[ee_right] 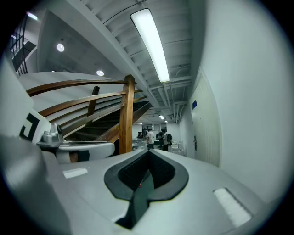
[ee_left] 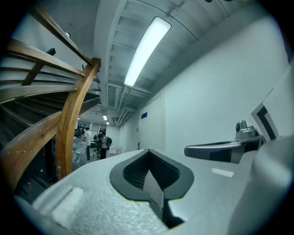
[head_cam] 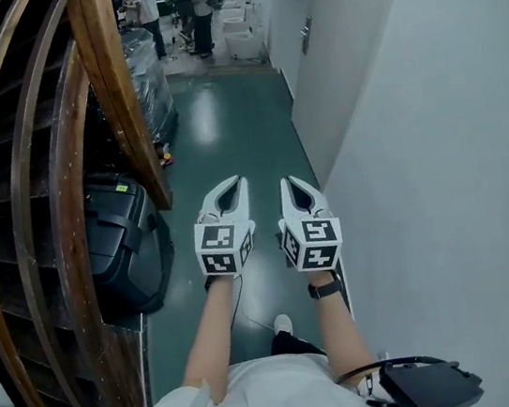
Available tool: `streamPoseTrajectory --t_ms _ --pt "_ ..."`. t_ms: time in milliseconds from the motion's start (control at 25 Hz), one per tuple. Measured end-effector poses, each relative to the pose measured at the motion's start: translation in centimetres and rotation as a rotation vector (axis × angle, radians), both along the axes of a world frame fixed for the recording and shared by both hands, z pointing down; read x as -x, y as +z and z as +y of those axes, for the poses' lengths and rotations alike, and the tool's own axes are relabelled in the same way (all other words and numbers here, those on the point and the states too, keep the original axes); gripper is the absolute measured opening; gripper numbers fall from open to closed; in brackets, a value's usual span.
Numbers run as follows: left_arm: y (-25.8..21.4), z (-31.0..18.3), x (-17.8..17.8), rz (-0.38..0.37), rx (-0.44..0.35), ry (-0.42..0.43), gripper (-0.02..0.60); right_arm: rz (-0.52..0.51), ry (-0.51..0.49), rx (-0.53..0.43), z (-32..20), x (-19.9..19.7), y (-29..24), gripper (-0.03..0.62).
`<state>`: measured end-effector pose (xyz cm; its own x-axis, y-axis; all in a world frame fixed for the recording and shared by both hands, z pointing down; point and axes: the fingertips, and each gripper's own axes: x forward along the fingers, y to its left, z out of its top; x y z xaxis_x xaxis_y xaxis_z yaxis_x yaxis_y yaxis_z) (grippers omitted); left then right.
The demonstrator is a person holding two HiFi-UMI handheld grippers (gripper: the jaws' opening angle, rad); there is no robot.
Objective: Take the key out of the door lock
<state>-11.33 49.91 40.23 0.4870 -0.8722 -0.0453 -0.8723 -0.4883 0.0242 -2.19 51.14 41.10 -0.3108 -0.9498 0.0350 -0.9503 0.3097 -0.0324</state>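
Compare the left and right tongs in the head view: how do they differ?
Position: left tongs by the wooden stair rail; right tongs by the white wall.
Lean: left tips angle rightward, right tips leftward.
Wrist: dark band behind right tongs, none behind left.
Shared: both shut, empty, pointing down the corridor.

Location: indoor corridor of a large institutional or office-type building, running beside a staircase.
- Glossy green floor [head_cam: 233, 125], plain white wall [head_cam: 432, 124] on the right with a door [head_cam: 333, 63] set in it.
- Curved wooden stair rail [head_cam: 114, 86] and dark treads on the left.
- Long ceiling strip light [ee_left: 147, 48], exposed ducting, small blue sign [ee_right: 194, 104] high on the wall.
- Black case [head_cam: 123, 241] and a film-wrapped stack [head_cam: 145, 72] stored under the stairs.
- People [head_cam: 197, 7] standing at the far end.
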Motion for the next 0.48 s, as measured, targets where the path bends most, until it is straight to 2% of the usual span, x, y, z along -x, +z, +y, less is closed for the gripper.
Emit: streamPoseTrajectory --t_ms 80,280,360,480 --pt "-0.8 -2.8 -2.3 -0.027 -0.026 -0.003 -0.005 0.008 -0.019 -0.019 -2.9 -1.6 -0.9 -0.006" --pt "-4.2 -8.9 -5.7 -0.06 -0.122 -0.109 -0.002 -0.005 -0.068 -0.007 -9.9 -5.1 -2.5 -0.006" --pt "-4.0 -10.8 -6.2 -0.071 -0.116 -0.143 -0.002 -0.006 -0.083 -0.012 -11.9 -5.9 -2.4 -0.006" --pt "-2.2 -13.7 -5.8 -0.125 -0.09 -0.221 -0.002 -0.015 -0.102 -0.003 -14.4 -6.3 -1.2 -0.006"
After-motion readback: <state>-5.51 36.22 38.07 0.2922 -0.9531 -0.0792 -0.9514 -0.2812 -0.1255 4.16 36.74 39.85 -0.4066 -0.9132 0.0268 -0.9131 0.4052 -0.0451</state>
